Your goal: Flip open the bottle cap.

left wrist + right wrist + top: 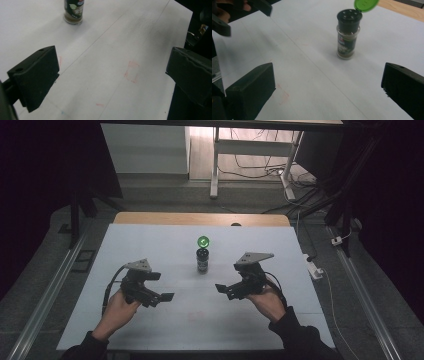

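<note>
Your left tongs (159, 290) hover low over the white bench (125, 320), jaws spread wide and holding nothing; in the left gripper view the spice jar (74, 11) stands ahead of them and off to the upper left, well apart. The spice jar (202, 259) stands upright at mid-bench, between your two hands and beyond both, its long axis vertical. Its green flip lid (203, 241) is swung open toward the far edge, baring the black shaker top (349, 15) with its holes. Your right tongs (226, 289) also hang wide and empty, and in the right gripper view the jar (347, 40) lies almost straight ahead between the jaws, near but not touching. Judged from the high view, the right tongs sit slightly nearer and better aligned, so a forward reach from that side meets the jar's body squarely.
</note>
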### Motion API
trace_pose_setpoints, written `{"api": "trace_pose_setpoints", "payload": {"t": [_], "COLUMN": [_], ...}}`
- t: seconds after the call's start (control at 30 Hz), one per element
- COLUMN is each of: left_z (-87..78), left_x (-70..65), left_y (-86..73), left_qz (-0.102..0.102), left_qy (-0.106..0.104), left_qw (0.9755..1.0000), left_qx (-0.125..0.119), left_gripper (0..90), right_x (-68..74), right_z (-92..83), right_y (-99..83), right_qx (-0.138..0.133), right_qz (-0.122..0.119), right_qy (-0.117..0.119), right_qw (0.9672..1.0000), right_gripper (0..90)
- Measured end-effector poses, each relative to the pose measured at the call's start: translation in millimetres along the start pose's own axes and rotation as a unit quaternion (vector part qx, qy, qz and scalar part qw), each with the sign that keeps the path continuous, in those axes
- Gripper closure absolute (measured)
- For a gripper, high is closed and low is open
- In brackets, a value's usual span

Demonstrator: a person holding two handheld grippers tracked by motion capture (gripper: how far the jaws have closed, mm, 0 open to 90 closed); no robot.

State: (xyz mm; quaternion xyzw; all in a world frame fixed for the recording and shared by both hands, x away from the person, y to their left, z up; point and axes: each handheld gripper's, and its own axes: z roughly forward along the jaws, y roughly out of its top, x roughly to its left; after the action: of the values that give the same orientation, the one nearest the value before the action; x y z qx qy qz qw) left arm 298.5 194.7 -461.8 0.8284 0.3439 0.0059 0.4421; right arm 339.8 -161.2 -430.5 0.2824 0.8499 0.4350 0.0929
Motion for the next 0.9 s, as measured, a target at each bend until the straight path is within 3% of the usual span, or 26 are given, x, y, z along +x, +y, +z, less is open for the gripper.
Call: {"api": "trace_pose_setpoints", "payload": {"t": [0.5,0.77,0.9], "left_z": [-46.2,-68.4,-78.3], "left_x": [-11.8,-17.7,-19.7], "left_y": [-47.9,-70.9,-82.5], "left_qz": [-0.032,-0.050,-0.060], "left_qy": [0.054,0.086,0.105], "left_qw": [0.9978,0.9945,0.9919], "left_qx": [-0.024,-0.035,-0.037], "left_gripper": [0.0,0.0,0.0], "right_x": [-13.6,-14.4,-16.8], "right_z": [-52.6,-77.9,-90.0], "right_y": [-50.1,-72.3,-86.8], "right_qx": [-0.014,-0.015,-0.011], "right_qz": [0.054,0.065,0.082], "right_qy": [-0.046,-0.079,-0.091], "right_qw": [0.9974,0.9947,0.9924], "right_gripper": [0.0,0.0,0.0]}}
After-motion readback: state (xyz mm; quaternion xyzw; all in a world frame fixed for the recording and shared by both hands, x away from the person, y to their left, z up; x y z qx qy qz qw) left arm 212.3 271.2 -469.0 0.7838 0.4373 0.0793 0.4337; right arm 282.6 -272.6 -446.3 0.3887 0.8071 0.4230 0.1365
